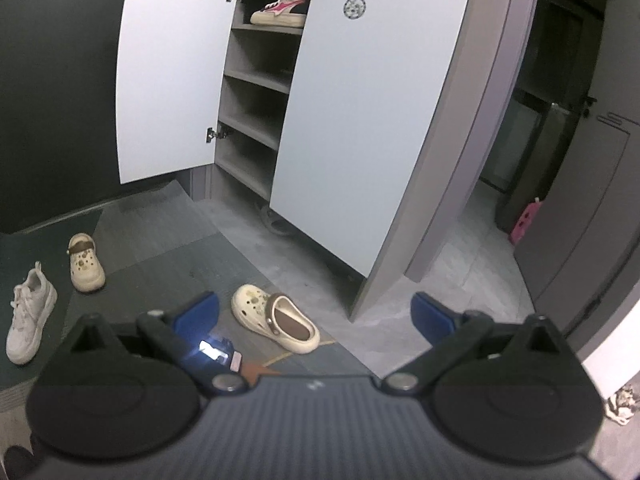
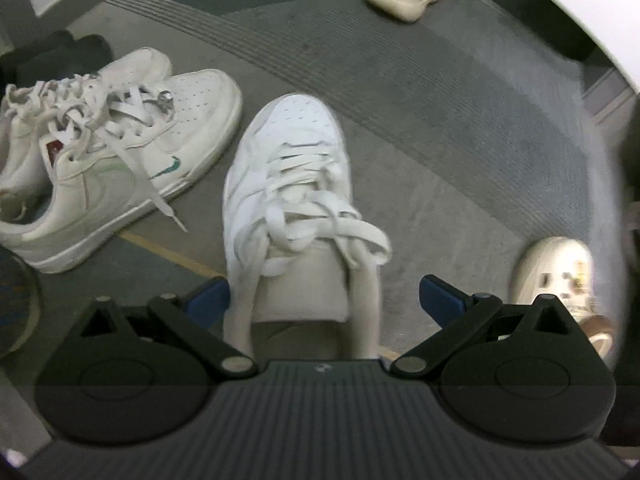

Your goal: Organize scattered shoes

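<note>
Left tongs (image 1: 315, 310) are standing wide apart, gripping nothing, hovering above the floor (image 1: 448, 264). Just ahead of them, between the 2 blue fingertips (image 1: 200, 312), a cream clog (image 1: 276, 316) is lying on the floor, opening facing the tongs. Further ahead and to the left, a 2nd cream clog (image 1: 85, 262) and a white sneaker (image 1: 29, 314) are sitting side by side, not touching. Straight ahead and higher, the shoe cabinet (image 1: 372, 120) is standing with both doors open; a pink-and-white sneaker (image 1: 282, 10) is resting on an upper shelf (image 1: 268, 28), and the 3 shelves below it are showing bare.

Right tongs (image 2: 325, 294) are also spread apart. A white lace-up sneaker (image 2: 292, 160) is lying between the fingers, heel toward the tongs, toe pointing away; its laces are trailing down past the left finger (image 2: 208, 298). Whether the fingers are touching the shoe, I cannot tell. To the left, a cream sneaker with a green logo (image 2: 132, 152) is sitting just beside it. A clog (image 2: 560, 276) is lying to the right, and 2 more shoes are sitting far ahead.
</note>
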`<state>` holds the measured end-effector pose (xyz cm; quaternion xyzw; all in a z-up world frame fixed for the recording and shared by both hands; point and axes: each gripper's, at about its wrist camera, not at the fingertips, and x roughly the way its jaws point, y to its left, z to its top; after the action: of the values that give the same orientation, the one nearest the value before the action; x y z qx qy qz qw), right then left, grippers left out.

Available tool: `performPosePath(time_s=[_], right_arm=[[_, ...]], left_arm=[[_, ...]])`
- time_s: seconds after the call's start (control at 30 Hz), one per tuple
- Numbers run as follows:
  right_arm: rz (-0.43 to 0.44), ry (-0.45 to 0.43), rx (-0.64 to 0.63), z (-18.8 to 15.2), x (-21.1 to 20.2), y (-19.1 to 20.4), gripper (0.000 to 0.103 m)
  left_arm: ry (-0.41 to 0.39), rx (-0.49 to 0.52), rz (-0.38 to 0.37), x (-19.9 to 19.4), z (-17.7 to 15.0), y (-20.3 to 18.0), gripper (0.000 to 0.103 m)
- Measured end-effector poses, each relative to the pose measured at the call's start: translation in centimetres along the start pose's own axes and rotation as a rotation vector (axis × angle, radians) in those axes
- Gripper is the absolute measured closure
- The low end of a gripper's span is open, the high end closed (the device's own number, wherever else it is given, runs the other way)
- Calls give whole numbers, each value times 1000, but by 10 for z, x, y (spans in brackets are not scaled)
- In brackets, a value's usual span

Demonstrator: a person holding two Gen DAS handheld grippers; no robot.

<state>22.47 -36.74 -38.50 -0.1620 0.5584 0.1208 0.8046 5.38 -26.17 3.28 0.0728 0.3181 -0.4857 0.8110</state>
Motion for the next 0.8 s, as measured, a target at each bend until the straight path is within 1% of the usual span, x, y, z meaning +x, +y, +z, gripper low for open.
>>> performPosePath(time_s=[0.1,0.17,0.23,0.3,0.37,0.5,0.53,0.6,0.7,0.8], right_arm=[[15,51,15,1,19,2,0],[5,104,50,2,34,5,1],[-12,143,80,5,43,9,5],[-39,145,104,6,43,15,5],[-45,137,143,2,39,17,11],[-11,133,366,-7,24,18,15],[-4,133,395,-8,22,19,16],[0,130,474,-11,14,31,16],[-12,121,542,-11,6,53,16],[-30,130,598,-7,2,71,16]], left_arm=[[26,-29,-11,7,1,5,0],[41,-30,-13,12,0,6,0],[56,-22,-17,15,-2,5,0],[71,-10,-26,17,-5,2,0],[86,3,-42,17,-8,-1,0],[69,-2,-40,12,-9,1,0],[63,-8,-37,10,-9,1,0],[54,-21,-32,8,-8,3,0],[54,-24,-21,8,-8,1,0],[56,-23,-9,10,-7,-1,0]])
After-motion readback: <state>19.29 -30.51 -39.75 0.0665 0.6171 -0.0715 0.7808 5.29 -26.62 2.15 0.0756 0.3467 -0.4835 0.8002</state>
